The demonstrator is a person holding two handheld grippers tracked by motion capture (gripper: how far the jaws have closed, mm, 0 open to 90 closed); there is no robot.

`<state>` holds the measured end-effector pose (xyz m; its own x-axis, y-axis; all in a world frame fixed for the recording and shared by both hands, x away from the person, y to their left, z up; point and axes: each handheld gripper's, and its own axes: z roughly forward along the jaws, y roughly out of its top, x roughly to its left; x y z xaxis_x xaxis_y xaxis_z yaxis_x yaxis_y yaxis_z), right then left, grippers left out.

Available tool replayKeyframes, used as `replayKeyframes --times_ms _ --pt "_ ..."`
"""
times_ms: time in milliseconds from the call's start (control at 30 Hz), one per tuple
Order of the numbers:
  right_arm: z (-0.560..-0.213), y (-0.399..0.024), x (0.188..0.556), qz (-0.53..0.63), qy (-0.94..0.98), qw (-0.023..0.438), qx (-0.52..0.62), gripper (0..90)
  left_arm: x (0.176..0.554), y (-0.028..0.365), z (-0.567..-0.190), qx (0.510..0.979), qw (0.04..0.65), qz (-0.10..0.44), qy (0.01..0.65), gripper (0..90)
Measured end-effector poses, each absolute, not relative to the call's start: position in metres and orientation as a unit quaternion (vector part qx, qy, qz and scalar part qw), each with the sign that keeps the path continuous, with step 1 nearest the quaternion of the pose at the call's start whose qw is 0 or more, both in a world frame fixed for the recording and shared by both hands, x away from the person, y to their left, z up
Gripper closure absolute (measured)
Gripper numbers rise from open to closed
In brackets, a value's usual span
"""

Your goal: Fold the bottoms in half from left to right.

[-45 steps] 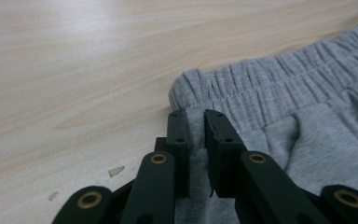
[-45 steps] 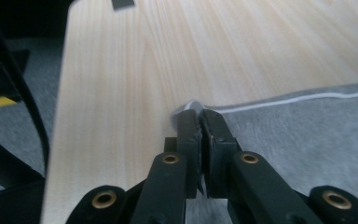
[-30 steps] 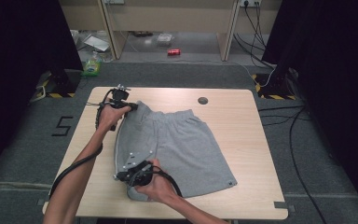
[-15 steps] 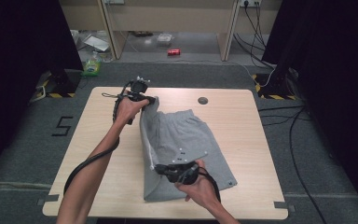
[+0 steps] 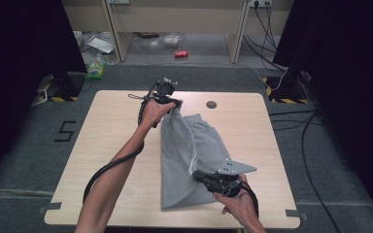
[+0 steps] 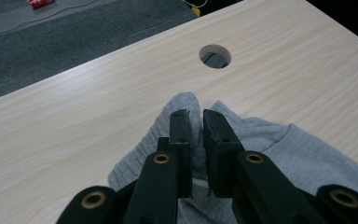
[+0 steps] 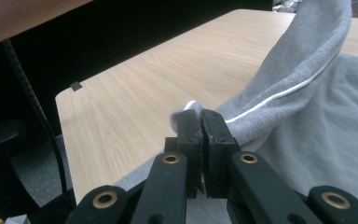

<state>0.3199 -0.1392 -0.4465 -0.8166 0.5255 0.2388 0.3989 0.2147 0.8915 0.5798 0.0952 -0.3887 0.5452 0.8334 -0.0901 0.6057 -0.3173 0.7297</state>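
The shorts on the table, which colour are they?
Grey shorts, seen best in the high view.

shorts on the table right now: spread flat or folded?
Mid-fold, not flat. The grey shorts have one side lifted and doubled over the rest, held up by the left gripper and right gripper, both shut on the fabric.

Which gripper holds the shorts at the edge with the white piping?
The right gripper, at the near end of the shorts; white piping runs from its jaws. The left gripper pinches plain grey cloth.
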Motion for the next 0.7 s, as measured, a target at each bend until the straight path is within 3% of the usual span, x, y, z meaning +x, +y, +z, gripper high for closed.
replayKeyframes --times_ms 700 --pt "-0.462 -0.190 0.310 0.551 0.755 0.077 0.347 87.1 0.592 0.044 -0.410 0.804 0.373 0.130 0.444 80.6"
